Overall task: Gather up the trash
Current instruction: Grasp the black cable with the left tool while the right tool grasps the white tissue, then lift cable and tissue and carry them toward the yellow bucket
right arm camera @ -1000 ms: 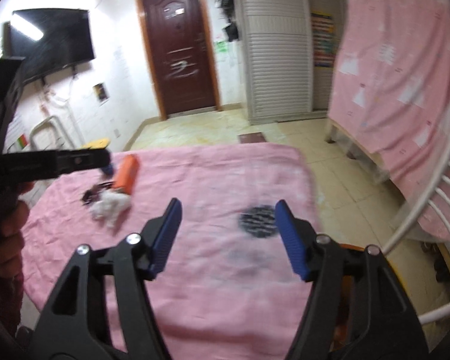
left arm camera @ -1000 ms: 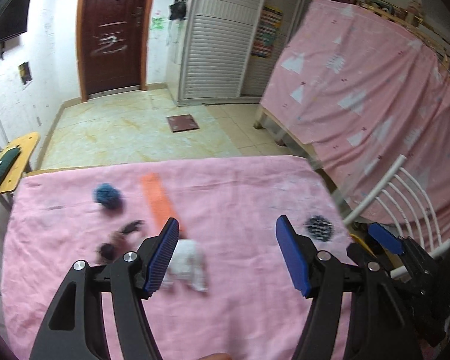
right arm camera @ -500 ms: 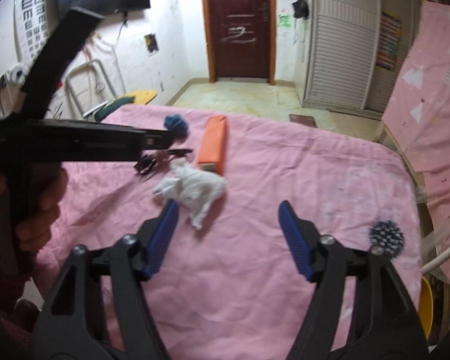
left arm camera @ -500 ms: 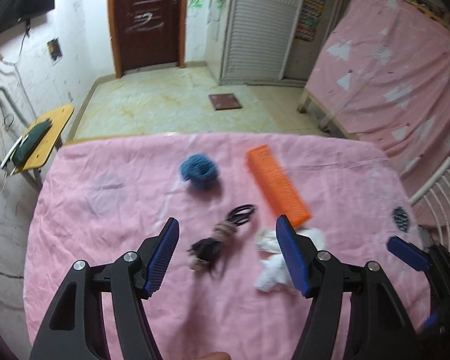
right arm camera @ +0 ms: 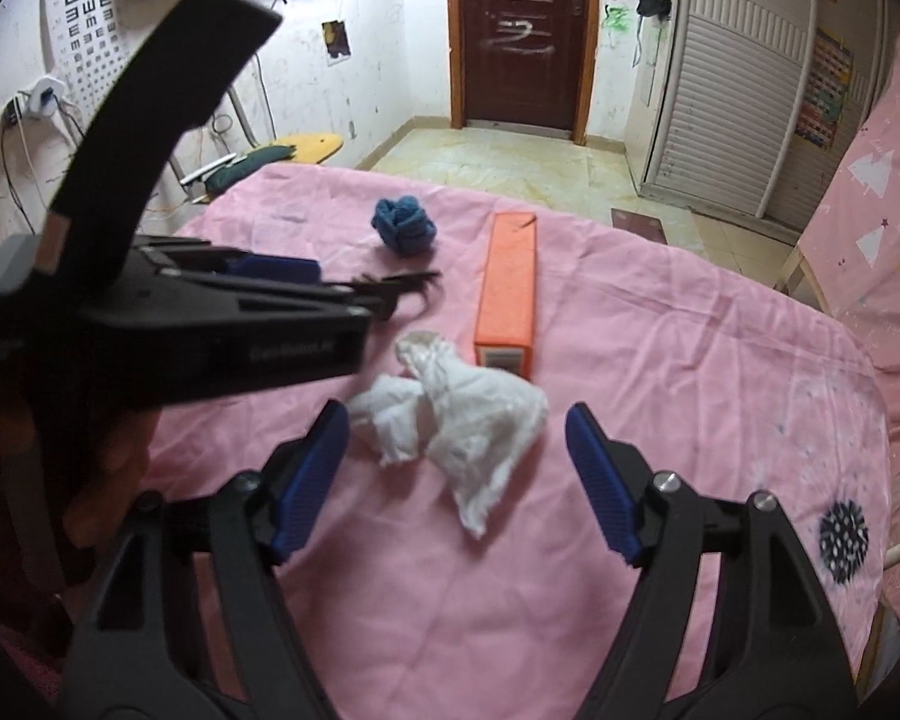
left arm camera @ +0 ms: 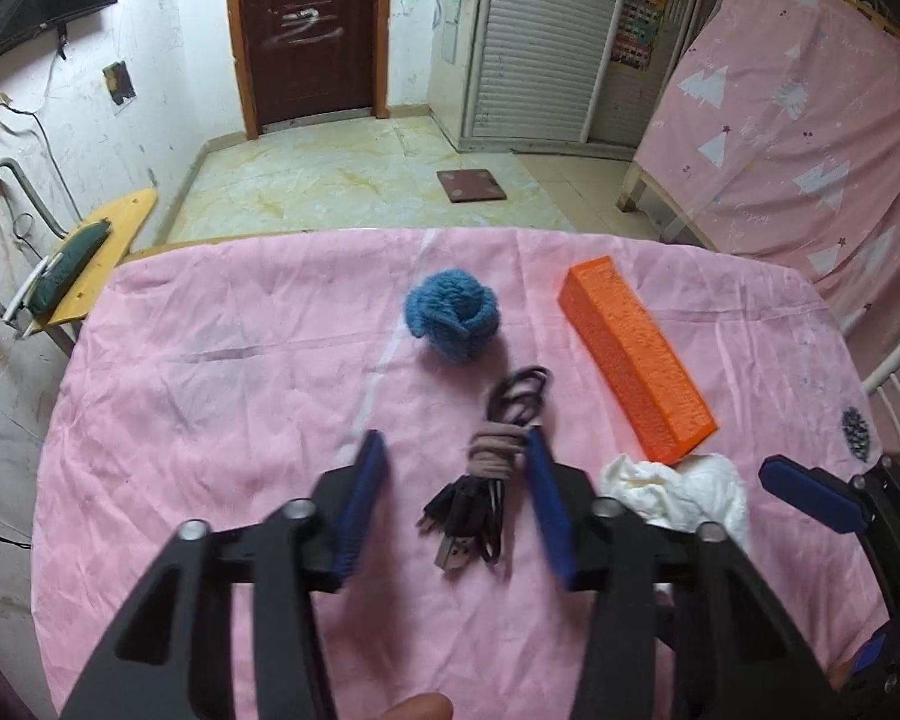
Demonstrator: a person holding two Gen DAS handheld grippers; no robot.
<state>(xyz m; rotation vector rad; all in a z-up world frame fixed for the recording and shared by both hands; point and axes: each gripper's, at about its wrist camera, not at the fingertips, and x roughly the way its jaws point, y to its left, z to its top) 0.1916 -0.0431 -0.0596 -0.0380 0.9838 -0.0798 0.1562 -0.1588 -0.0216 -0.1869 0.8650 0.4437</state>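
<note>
Pink cloth (left arm camera: 222, 420) covered the table that both pairs of tongs worked over, in a tiled room with a dark wooden door (right arm camera: 519, 30) at the far end.

Seen from the left wrist, the left tongs (left arm camera: 456, 498) stood open, the blue pads apart on either side of a bundled dark cable (left arm camera: 486, 480) whose plugs lay nearest the camera; the right pad sat just beside the tan band round the bundle, and whether it touched could not be told. Just right of those tongs lay a crumpled white tissue (left arm camera: 684, 492), the trash, partly hidden behind the tongs' frame. Beyond the tissue and touching it, an orange box (left arm camera: 633, 354) ran away and to the left. Ahead of the cable sat a blue yarn ball (left arm camera: 450, 315). At the far right one blue pad of the right tongs (left arm camera: 810, 495) showed.

The right wrist view showed the whole tissue (right arm camera: 450, 420), lying between and slightly beyond the open pads of the right tongs (right arm camera: 456, 474), not touching either. It also showed the near end of the orange box (right arm camera: 507, 288), which carried a pale label too blurred to read. A black spiky disc (right arm camera: 843, 534) lay to the right of these tongs near the table edge. The left tongs (right arm camera: 282, 267) crossed the left of this view, their body bearing pale lettering too smeared to read. Only this view held an eye chart (right arm camera: 84, 12) on the far wall, with rows of the letter E turned different ways.
</note>
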